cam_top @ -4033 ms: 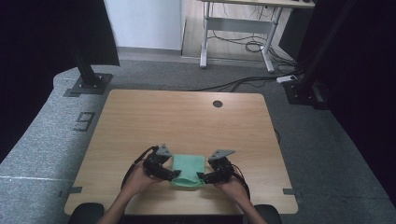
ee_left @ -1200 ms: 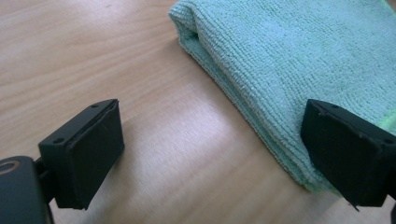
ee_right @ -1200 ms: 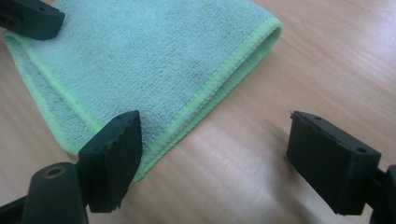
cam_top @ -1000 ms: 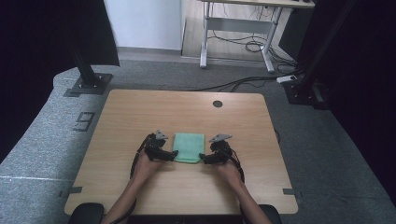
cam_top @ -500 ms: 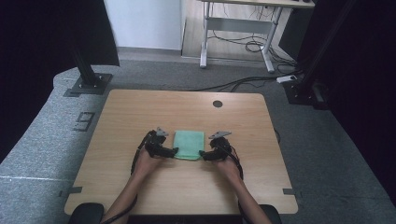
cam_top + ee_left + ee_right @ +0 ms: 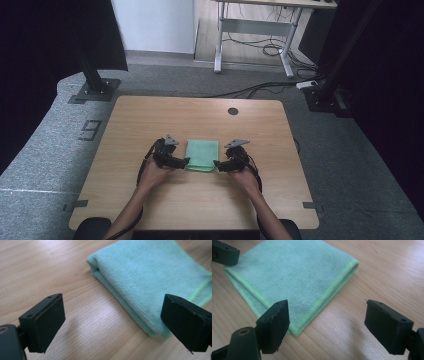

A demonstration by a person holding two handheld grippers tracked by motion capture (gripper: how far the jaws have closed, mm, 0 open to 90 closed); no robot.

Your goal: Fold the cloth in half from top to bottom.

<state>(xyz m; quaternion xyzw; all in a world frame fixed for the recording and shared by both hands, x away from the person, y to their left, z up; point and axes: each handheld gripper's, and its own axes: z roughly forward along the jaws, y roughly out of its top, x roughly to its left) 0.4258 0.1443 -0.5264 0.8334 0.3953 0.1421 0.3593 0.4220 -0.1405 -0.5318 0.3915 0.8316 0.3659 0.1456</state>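
Note:
A green cloth (image 6: pixel 202 155) lies folded flat on the wooden table (image 6: pixel 200 115), a little in front of its middle. My left gripper (image 6: pixel 186 161) points at the cloth's near left corner. In the left gripper view its jaws stand open (image 6: pixel 112 322) over bare wood, with the folded edge of the cloth (image 6: pixel 150 272) just beyond them. My right gripper (image 6: pixel 217 165) points at the near right corner. It too is open (image 6: pixel 330 325), and the hemmed corner of the cloth (image 6: pixel 294 272) lies beside its left jaw, untouched. A jaw of the left gripper (image 6: pixel 224 252) shows past the cloth.
A round cable hole (image 6: pixel 233 111) sits near the table's far edge. Black stand bases rest on the grey floor at the left (image 6: pixel 92 90) and right (image 6: pixel 325 100). A desk frame (image 6: pixel 250 35) with cables stands behind. Bare wood lies all around the cloth.
Four seconds ago the cloth lay wider and nearer the front edge with both grippers at it. Now it lies narrower and farther in. Nothing has visibly moved over the last second.

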